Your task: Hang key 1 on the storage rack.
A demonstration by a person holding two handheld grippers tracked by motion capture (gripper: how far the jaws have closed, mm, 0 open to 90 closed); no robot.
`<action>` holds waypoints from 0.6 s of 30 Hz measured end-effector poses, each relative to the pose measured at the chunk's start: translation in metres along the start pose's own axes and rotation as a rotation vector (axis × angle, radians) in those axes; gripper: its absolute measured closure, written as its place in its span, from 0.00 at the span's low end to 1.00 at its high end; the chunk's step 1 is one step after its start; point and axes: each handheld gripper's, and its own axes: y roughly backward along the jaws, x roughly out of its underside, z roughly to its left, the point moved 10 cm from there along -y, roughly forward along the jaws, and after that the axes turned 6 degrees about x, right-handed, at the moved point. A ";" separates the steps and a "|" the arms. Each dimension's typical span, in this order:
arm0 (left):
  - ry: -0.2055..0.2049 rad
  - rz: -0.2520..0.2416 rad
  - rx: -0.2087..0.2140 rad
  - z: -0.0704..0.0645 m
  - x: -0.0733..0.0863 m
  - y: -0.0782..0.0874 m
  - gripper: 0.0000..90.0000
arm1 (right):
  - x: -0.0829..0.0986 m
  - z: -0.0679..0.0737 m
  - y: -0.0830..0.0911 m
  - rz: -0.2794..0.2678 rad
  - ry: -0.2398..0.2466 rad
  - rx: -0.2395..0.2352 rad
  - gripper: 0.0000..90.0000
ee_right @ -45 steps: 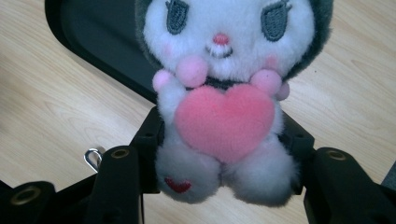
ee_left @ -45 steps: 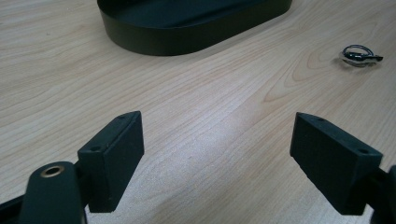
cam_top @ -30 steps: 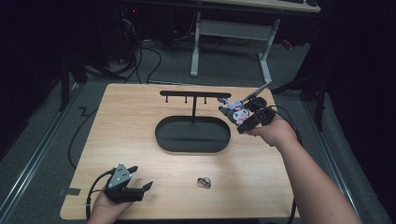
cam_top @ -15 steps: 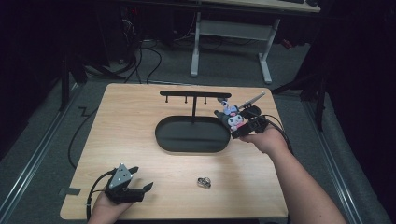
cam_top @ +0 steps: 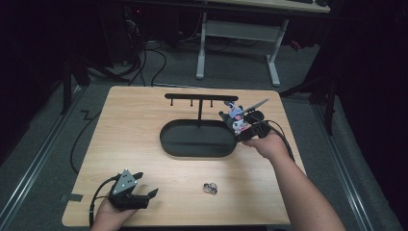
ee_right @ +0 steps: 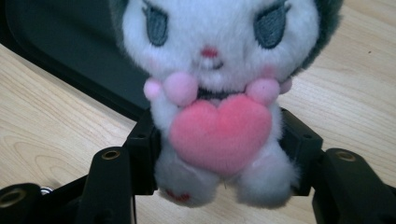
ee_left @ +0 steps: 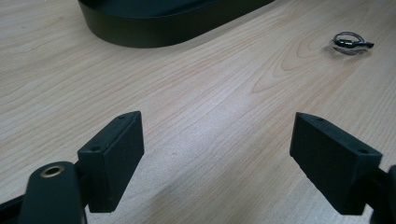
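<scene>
Step in hand: carrying. Right gripper [cam_top: 243, 126] clamped on plush toy [ee_right: 215, 93], jaws pressed to its sides, at the right end of the black oval tray [cam_top: 168, 139], beside the hook rack [cam_top: 199, 97] (three pegs). Next, likely: bring the toy's loop up to a peg. Left gripper [cam_top: 146, 196] idle, jaws apart, well short of the tray. Count: one plush, one tray, one rack, one key ring [cam_top: 210, 187] lying near the tray's front.
</scene>
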 end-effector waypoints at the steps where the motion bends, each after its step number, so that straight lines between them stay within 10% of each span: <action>1: -0.001 0.001 0.001 0.000 0.000 0.000 0.20 | 0.000 0.000 -0.001 -0.004 -0.003 -0.006 0.46; 18: -0.008 0.015 0.020 -0.007 0.000 -0.005 0.21 | 0.048 -0.001 0.005 -0.102 -0.004 -0.023 0.46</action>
